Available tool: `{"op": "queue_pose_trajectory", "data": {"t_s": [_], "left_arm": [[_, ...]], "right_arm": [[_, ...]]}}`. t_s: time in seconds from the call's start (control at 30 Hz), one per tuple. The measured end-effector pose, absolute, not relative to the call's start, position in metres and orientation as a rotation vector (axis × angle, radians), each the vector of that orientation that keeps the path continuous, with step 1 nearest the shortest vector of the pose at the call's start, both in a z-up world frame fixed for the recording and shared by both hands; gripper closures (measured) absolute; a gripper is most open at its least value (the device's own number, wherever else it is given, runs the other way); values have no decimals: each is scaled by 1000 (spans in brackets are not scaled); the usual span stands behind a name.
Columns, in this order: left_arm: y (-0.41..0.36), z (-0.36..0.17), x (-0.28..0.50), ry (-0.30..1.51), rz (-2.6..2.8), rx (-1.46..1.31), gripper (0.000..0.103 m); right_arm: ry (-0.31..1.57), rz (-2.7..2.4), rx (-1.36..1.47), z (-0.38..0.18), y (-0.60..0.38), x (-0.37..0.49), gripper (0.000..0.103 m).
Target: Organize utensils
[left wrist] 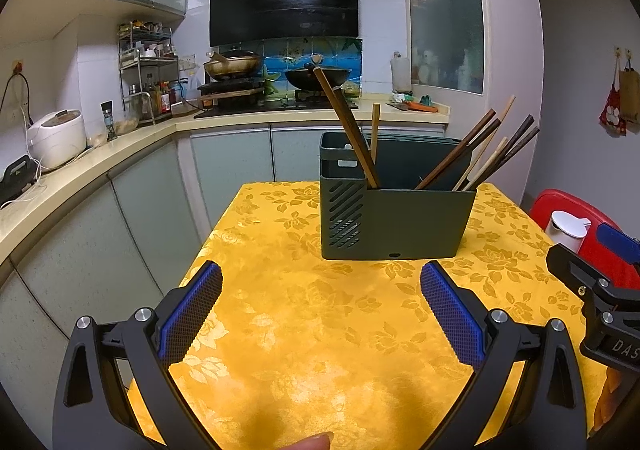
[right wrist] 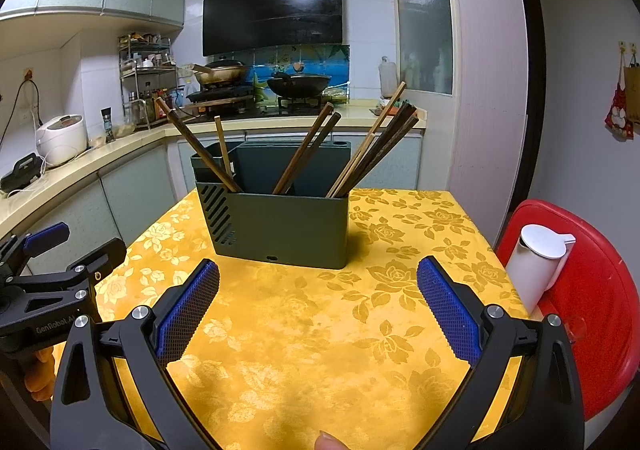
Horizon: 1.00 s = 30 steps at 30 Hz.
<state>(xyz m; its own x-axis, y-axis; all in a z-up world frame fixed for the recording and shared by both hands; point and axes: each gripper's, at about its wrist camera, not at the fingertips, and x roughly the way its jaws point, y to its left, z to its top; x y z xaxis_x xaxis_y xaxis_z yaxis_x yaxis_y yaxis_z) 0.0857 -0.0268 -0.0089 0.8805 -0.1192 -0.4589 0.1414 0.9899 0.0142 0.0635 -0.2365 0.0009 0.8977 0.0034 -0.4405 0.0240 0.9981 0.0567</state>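
Yellow brocade with a rose pattern covers the table, and a dark green utensil holder stands upright on it toward the far edge. Wooden chopsticks lean out of the holder in loose groups: a dark pair tilting left from the slotted end compartment, with one pale stick upright just behind them, and a larger mixed bundle fanning to the right from the long front compartment. In the right wrist view a further dark pair leans from the middle of that compartment.

The left gripper hovers over the cloth on the near side of the holder, its blue-padded fingers spread wide with nothing between them. The right gripper sits likewise near the holder, its fingers spread apart and empty. A fingertip shows at the bottom edge.

Right of the holder, beyond the table edge, a white lidded jug stands against a red plastic stool. Behind the holder, two woks sit on the stove under a black range hood.
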Motion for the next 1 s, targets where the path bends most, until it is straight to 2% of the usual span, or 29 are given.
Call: {"op": "queue_pose_trajectory", "data": {"t_s": [1.0], "left_arm": [[-25, -14, 86, 473, -129, 57, 7]], "right_arm": [[469, -10, 70, -5, -237, 64, 7]]}}
